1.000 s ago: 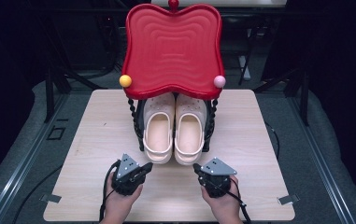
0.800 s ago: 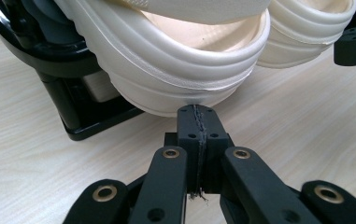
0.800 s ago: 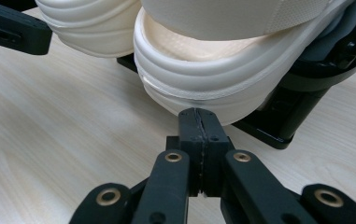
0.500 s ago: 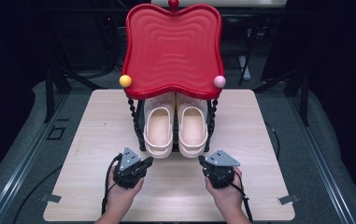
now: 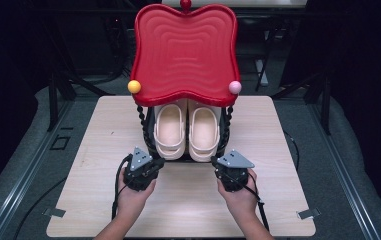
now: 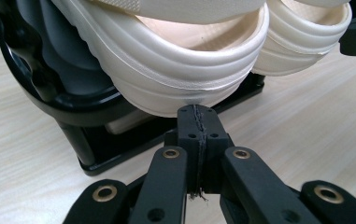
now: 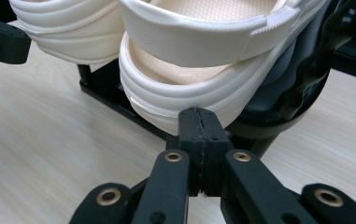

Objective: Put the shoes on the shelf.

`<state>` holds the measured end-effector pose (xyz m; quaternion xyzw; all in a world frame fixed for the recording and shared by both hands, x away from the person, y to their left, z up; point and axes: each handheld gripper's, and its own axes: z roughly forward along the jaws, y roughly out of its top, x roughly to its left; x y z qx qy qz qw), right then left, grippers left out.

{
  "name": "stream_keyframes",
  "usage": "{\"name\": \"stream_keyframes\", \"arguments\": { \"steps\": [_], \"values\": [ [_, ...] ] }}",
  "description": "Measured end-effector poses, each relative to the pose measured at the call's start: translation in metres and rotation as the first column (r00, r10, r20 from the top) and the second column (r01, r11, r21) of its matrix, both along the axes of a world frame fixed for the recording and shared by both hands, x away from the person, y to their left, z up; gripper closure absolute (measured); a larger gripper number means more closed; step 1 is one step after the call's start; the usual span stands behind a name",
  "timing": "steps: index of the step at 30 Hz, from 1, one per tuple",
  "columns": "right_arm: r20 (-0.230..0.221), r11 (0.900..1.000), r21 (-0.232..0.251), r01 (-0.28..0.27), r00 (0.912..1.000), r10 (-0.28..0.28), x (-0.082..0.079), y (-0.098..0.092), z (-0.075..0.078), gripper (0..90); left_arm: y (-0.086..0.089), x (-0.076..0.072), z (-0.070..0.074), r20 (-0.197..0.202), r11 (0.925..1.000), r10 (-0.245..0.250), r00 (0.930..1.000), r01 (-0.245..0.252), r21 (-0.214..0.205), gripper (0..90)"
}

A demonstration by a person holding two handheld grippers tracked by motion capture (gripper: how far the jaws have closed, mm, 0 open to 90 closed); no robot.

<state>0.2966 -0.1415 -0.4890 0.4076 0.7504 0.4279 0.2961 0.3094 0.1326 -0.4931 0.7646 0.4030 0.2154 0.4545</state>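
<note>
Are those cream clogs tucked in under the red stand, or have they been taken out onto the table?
In. Both cream clogs sit side by side on the black rack beneath the red tray, heels toward the person, toes hidden under it.

Lab/studio setup: wood table [image 5: 103, 150], dark curtains [image 5: 8, 75], floor rails [image 5: 23, 170], stands.
</note>
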Motion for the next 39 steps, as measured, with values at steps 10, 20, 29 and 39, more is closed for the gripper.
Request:
{"name": "stream_keyframes", "arguments": {
  "steps": [10, 20, 29, 39],
  "values": [
    [0.014, 0.9987, 0.006, 0.051, 0.9986, -0.051, 0.021, 0.001, 0.005, 90.0, 0.000, 0.021, 0.006, 0.002, 0.9990, 0.043, 0.9991, -0.043, 0.013, 89.9],
    [0.007, 0.9975, 0.025, 0.066, 0.9978, -0.066, 0.042, 0.006, 0.007, 90.0, -0.004, 0.042, 0.005, -0.019, 0.9978, 0.058, 0.9981, -0.058, 0.032, 89.9],
    [-0.003, 0.9984, 0.018, 0.053, 0.9986, -0.053, 0.050, 0.018, 0.006, 90.0, -0.009, 0.053, 0.004, -0.032, 0.9968, 0.075, 0.9967, -0.074, 0.029, 89.9],
    [-0.013, 0.9976, 0.014, 0.068, 0.9976, -0.068, 0.054, 0.016, 0.005, 88.6, -0.008, 0.045, 0.009, -0.012, 0.9988, 0.048, 0.9988, -0.048, 0.011, 86.9]
  ]
}}
